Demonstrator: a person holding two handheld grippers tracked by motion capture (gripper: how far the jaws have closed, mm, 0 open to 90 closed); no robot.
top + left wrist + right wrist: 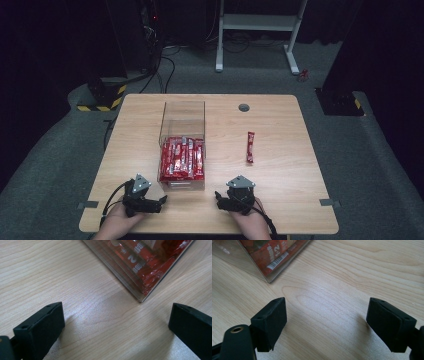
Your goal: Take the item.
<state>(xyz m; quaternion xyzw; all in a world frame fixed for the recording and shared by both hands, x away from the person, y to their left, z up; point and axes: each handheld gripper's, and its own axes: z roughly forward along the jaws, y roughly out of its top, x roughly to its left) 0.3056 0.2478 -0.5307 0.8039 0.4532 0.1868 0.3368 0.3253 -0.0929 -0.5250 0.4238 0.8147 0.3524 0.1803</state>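
A clear plastic box (pixel 182 117) stands on the wooden table (pixel 280 180), its near half packed with several red snack packets (pixel 182 158). One loose red packet (pixel 250 147) lies on the table to the box's right. My left gripper (pixel 161 202) rests near the front edge, just left of the box's near corner (pixel 140 300), open and empty. My right gripper (pixel 219 196) rests to the right of the box's other near corner (pixel 269 281), also open with bare wood between its jaws. A hand holds each gripper from below.
A round cable hole (pixel 243 107) sits in the table's far side. A white metal stand (pixel 257 30) and black equipment with yellow-black striped bases (pixel 100 97) stand on the grey carpet beyond. Bare wood stretches right of the loose packet.
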